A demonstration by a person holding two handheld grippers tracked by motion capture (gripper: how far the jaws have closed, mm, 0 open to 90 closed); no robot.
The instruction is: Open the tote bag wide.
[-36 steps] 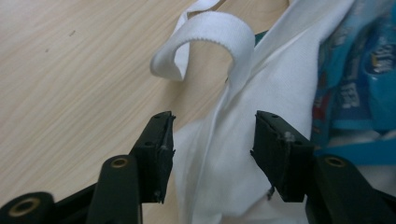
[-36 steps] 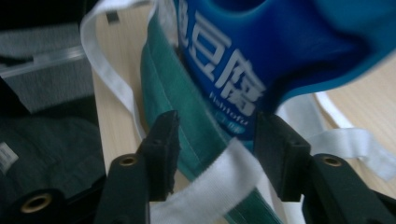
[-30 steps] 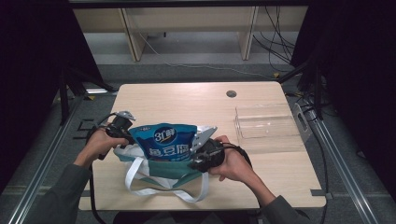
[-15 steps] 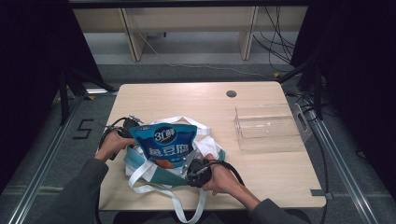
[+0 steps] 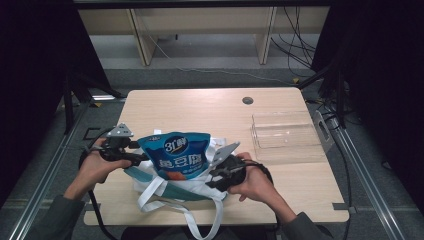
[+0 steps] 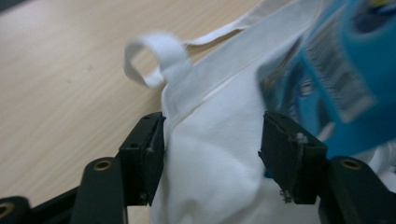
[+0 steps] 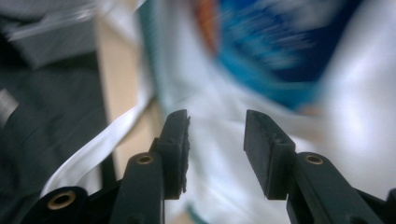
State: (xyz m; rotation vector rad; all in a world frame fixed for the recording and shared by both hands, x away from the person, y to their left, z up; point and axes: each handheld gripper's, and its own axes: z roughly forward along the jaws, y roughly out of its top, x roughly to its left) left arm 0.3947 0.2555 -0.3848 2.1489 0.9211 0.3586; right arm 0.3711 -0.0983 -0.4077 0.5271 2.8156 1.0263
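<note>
A blue snack bag [image 5: 175, 155] stands upright in a white tote bag [image 5: 170, 192] with teal trim near the table's front edge. My left gripper [image 5: 135, 156] is at the tote's left side. Its jaws have just been opening; in the left gripper view [image 6: 210, 126] white cloth [image 6: 210, 163] lies loosely between the parted pads, with the blue bag [image 6: 336, 70] at the right. My right gripper [image 5: 217, 175] sits at the tote's right side. Its jaws have also just been opening, and the right gripper view [image 7: 217, 121] is blurred, with cloth and the blue bag [image 7: 280, 46] beyond the pads.
A clear plastic tray [image 5: 287, 135] stands on the table's right half, and a round cable hole [image 5: 247, 100] lies behind it. The tote's long white straps [image 5: 200, 220] hang over the front edge. A strap loop [image 6: 154, 56] lies on the wood [image 6: 70, 70].
Both grippers were shut on the tote's rim and have let go. The left hand has drawn back to the left. The snack bag now sits deeper in the tote.
</note>
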